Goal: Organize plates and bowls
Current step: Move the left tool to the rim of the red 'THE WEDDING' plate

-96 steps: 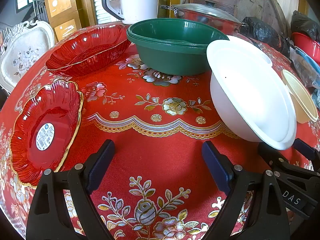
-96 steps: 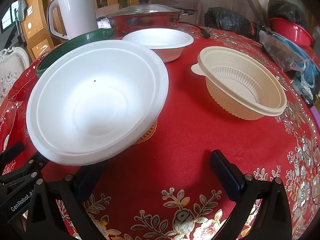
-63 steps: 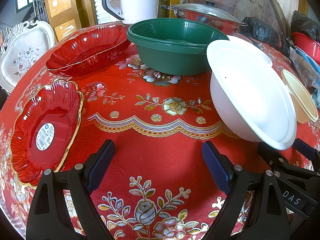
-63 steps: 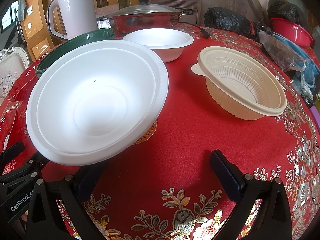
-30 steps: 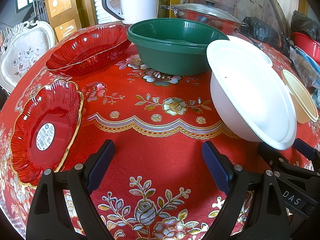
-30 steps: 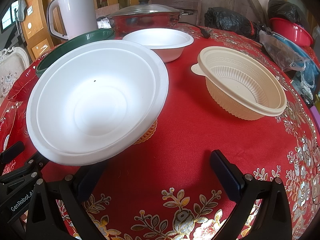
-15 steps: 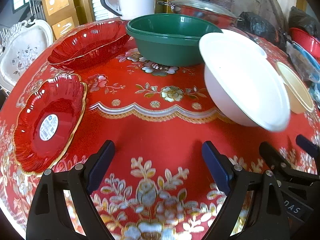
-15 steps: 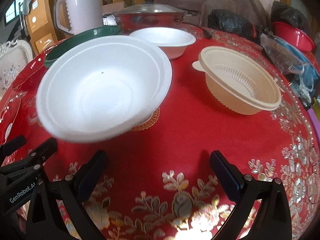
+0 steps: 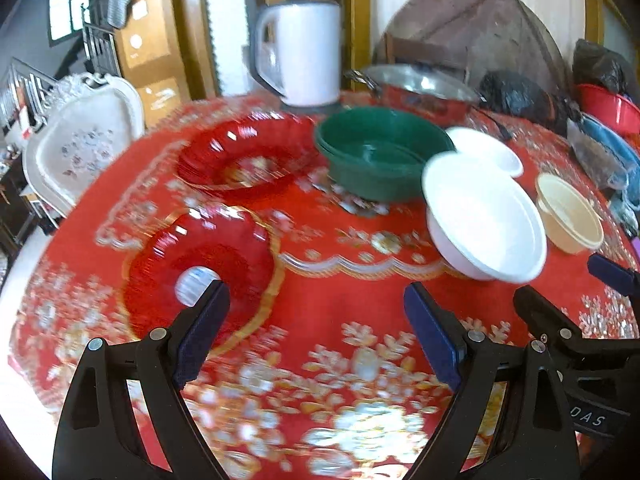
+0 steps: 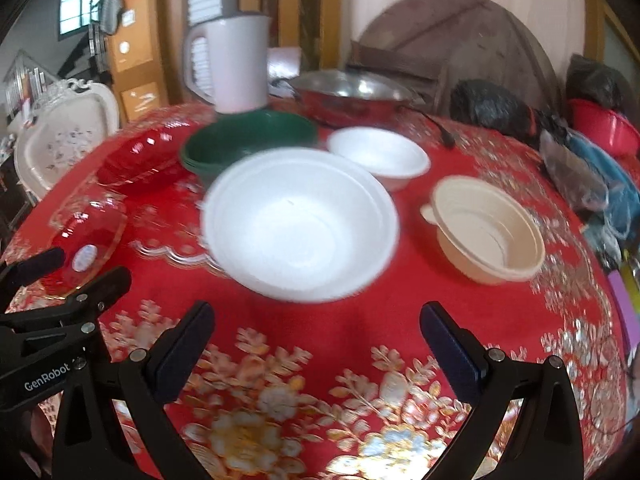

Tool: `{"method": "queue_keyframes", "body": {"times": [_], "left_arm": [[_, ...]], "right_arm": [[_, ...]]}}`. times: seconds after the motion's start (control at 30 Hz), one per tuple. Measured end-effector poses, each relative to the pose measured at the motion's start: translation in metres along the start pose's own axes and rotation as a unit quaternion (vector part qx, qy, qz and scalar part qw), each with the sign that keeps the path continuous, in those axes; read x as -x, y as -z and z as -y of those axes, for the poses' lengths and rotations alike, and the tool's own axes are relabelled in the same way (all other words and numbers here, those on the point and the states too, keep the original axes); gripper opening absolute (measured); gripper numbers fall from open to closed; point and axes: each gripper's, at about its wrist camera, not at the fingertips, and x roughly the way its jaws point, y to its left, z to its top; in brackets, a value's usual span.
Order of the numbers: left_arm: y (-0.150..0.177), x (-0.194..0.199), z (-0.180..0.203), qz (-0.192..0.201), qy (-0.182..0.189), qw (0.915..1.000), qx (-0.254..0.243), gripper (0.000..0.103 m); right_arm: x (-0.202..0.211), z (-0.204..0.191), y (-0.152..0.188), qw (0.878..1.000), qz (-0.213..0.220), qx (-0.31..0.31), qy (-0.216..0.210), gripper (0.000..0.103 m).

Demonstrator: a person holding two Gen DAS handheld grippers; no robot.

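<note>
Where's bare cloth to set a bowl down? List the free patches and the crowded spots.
Free: the near strip of tablecloth between the open grippers and the big white bowl; also the gap between the red plate and that bowl. Crowded: the far side, around the green bowl, small white bowl, beige bowl.
</note>
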Motion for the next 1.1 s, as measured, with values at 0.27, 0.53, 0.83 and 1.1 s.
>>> {"method": "queue_keyframes", "body": {"times": [0.27, 0.53, 0.83, 1.1], "left_arm": [[-0.022, 0.013, -0.059, 0.031, -0.056, 0.9975, 0.030, 0.089], [-0.047, 0.002, -0.123, 0.029, -0.083, 0.9940, 0.064, 0.089], [-0.091, -0.037, -0.188, -0.007, -0.068, 0.9927, 0.099, 0.089], [-0.121, -0.086, -0.196, -0.051, -0.061, 0.9942, 0.073, 0.089]], "right_arm": [[0.005, -0.038, -0.030, 0.998, 0.025, 0.034, -0.050, 0.102], [-0.002, -0.077, -0.064, 0.992, 0.030, 0.069, -0.101, 0.102], [-0.025, -0.121, -0.130, 0.978, 0.020, 0.095, -0.184, 0.102], [-0.070, -0.153, -0.179, 0.967, -0.018, 0.125, -0.221, 0.102]]}}
